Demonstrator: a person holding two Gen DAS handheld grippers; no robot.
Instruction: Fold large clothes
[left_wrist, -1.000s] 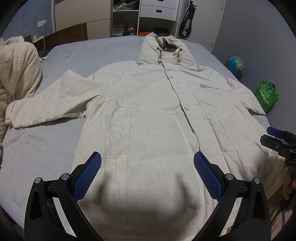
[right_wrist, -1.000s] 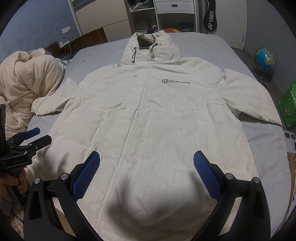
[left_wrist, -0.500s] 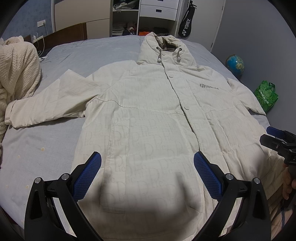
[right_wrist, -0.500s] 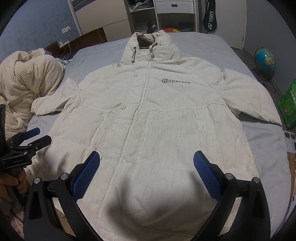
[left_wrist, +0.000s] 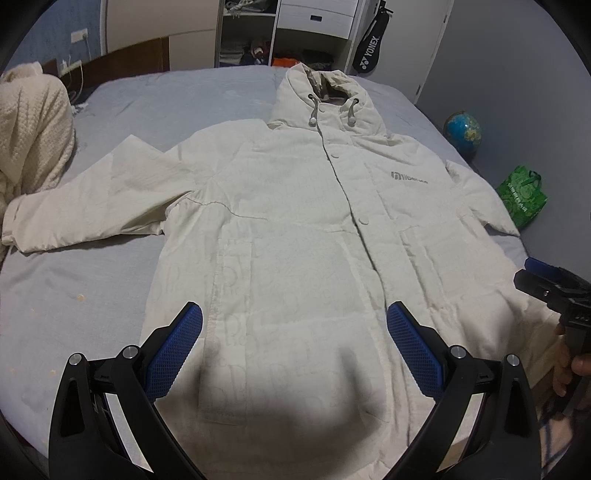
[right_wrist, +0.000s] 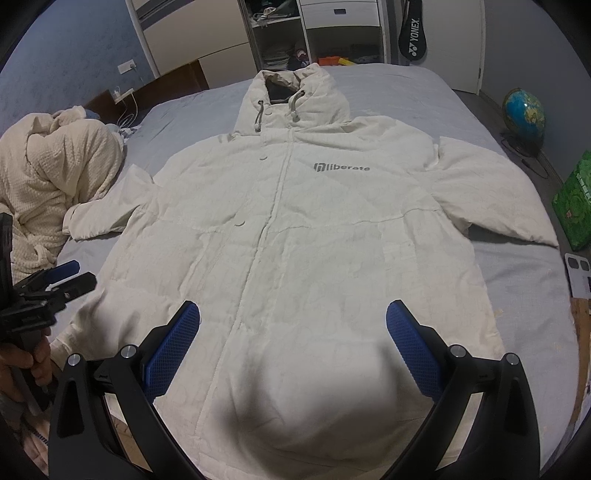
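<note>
Left gripper (left_wrist: 294, 328) fingers (left_wrist: 176, 345) were spread wide, empty, above the jacket (left_wrist: 295, 236) hem; right gripper (right_wrist: 293, 328) fingers (right_wrist: 412, 350) same, wide and empty. Jacket lay flat, face up on the bed (left_wrist: 74, 295), hood (left_wrist: 327, 96) at 12 o'clock, sleeves out at 9 and 3. Cream robe (right_wrist: 55, 184) was heaped at 9 o'clock, globe (right_wrist: 524, 110) on the floor at 2.

Coat (right_wrist: 295, 240): matt cream cloth, faintly patterned weave. Bedsheet (left_wrist: 110, 280): smooth grey cloth. Gripper pads (right_wrist: 171, 347): blue cross-hatched grip texture on matt black plastic arms.
</note>
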